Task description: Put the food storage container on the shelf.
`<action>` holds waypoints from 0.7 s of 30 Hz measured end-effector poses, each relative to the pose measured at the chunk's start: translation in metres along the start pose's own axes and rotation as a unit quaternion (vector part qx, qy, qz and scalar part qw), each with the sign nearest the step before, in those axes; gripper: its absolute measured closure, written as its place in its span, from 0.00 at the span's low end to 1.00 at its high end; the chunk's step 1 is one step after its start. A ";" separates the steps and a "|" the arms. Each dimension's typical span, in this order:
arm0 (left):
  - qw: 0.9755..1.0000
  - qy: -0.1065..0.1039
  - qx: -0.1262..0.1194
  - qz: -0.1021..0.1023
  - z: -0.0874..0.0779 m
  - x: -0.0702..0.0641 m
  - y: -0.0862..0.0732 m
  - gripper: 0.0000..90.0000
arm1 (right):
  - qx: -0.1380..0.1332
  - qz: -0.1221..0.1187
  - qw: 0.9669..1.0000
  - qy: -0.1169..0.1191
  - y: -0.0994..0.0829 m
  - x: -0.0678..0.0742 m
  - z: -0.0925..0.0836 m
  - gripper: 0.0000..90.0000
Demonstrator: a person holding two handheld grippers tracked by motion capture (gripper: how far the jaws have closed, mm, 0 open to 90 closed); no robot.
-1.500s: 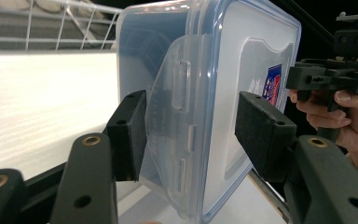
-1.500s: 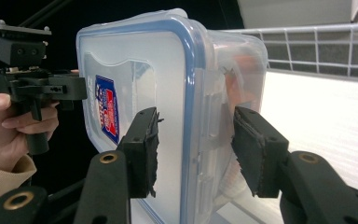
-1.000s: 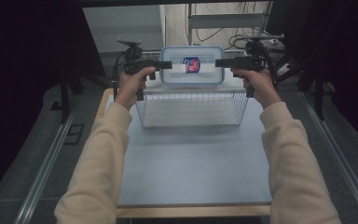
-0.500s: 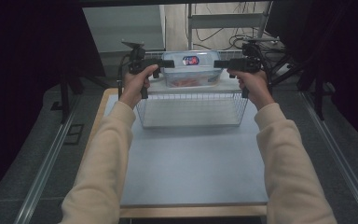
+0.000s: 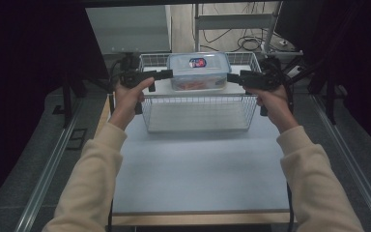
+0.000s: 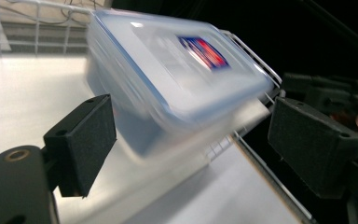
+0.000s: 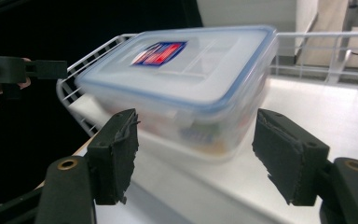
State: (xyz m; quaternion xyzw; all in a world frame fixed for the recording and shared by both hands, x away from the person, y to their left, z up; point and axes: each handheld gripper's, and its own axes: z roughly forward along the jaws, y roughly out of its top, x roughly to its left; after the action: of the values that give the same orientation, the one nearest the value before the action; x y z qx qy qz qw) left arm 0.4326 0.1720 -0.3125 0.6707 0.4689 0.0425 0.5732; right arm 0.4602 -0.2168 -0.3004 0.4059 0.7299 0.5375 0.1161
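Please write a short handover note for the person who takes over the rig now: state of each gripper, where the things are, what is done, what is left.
Left hand-held gripper: jaws open, at the left end of the plastic box.
Right hand-held gripper: jaws open, at the right end of the box.
Things: the lidded box is inside the wire basket at the far end of the table; whether it rests on the basket floor I cannot tell, the gripper views are blurred.
Done: box is in the basket.
Left: probably confirm that it sits flat, then draw both grippers away.

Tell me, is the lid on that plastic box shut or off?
Shut. The blue-rimmed lid sits flat on the plastic box, with its red-blue label facing up.
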 end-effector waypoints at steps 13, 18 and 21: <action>0.998 -0.027 0.018 0.057 -0.041 -0.028 -0.105 0.17 | 0.002 -0.057 0.998 0.030 -0.090 0.020 -0.051 0.29; 0.996 -0.021 0.032 0.076 -0.046 -0.030 -0.146 0.17 | 0.010 -0.058 0.997 0.041 -0.131 0.019 -0.061 0.27; 0.995 -0.013 0.043 0.088 -0.046 -0.030 -0.166 0.18 | 0.014 -0.050 0.998 0.045 -0.153 0.018 -0.064 0.27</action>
State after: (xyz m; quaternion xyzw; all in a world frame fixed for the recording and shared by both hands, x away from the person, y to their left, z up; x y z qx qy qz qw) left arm 0.2922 0.1688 -0.4170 0.7338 0.4015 0.0640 0.5443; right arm 0.3385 -0.2624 -0.4050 0.3460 0.7612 0.5384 0.1045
